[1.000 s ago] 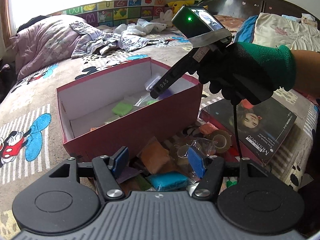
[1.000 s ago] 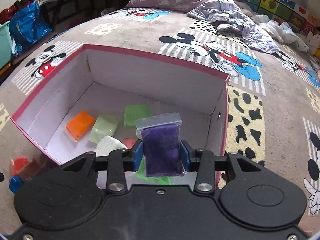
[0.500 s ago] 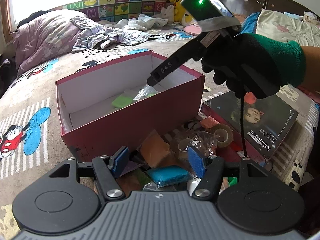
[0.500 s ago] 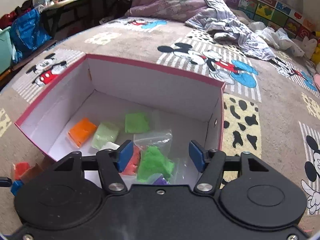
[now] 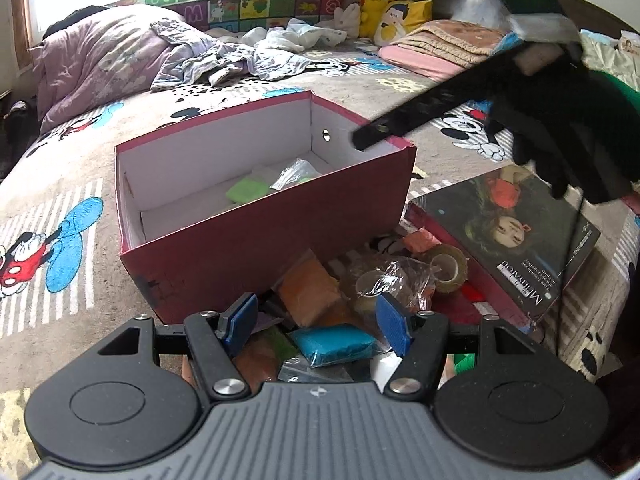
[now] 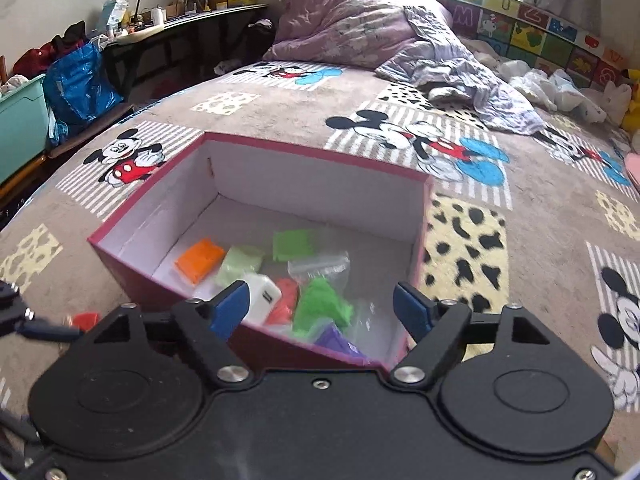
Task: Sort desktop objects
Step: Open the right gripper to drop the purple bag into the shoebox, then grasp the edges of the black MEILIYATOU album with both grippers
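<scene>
Purple bag (image 6: 338,340) visible from right wrist only, blue bag (image 5: 334,345) from left

We are letting go: our right gripper (image 6: 320,306), clamped a second ago on a purple bag (image 6: 338,340), is spreading its blue pads with nothing between them. The bag is now lying inside the red box (image 6: 132,248), beside a bright green packet (image 6: 322,308). The gripper is also lifting and pulling back from above the box toward its near corner.
</scene>
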Demonstrator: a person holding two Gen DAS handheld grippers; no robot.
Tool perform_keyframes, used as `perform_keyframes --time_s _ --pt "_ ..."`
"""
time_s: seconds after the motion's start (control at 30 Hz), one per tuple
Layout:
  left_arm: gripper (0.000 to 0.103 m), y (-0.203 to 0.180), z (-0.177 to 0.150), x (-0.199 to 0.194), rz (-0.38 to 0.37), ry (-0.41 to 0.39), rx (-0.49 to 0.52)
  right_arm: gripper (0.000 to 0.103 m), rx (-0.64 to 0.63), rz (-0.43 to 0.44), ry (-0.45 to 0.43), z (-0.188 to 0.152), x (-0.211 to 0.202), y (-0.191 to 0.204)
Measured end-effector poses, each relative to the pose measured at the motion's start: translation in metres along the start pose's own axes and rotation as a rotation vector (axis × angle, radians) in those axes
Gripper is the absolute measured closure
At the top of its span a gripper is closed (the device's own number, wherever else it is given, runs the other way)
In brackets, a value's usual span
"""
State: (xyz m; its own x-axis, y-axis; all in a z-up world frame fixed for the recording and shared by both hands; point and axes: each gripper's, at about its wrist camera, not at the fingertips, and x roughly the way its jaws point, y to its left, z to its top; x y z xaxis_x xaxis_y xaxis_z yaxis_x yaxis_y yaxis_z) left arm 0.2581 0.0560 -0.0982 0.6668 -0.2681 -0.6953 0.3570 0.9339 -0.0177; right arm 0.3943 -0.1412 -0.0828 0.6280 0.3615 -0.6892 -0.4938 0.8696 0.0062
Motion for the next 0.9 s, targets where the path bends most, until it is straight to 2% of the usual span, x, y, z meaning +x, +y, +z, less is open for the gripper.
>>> perform_keyframes --time_s 0.07,0.17,0.5,0.6,0.73,0.9 --pt "0.038 0.0 0.0 0.0 0.002 0.003 -0.007 0.021 0.022 -0.002 0.015 -0.007 -0.008 -0.007" --pt "0.028 0.0 0.001 0.0 0.004 0.007 -0.016 0.018 0.046 -0.013 0.033 -0.019 -0.021 -0.019" --pt "0.026 -0.013 0.01 0.003 -0.029 0.014 -0.02 0.012 0.115 -0.058 0.055 -0.056 -0.072 -0.081" --pt "0.026 -0.022 0.015 0.007 -0.055 0.013 -0.009 0.011 0.138 -0.074 0.055 -0.069 -0.09 -0.105" --pt "0.026 -0.04 0.021 0.014 -0.112 0.008 0.009 0.011 0.234 -0.088 0.062 -0.091 -0.108 -0.145" --pt "0.026 -0.07 0.025 0.026 -0.202 0.006 0.059 0.011 0.296 -0.114 0.098 -0.121 -0.111 -0.185"
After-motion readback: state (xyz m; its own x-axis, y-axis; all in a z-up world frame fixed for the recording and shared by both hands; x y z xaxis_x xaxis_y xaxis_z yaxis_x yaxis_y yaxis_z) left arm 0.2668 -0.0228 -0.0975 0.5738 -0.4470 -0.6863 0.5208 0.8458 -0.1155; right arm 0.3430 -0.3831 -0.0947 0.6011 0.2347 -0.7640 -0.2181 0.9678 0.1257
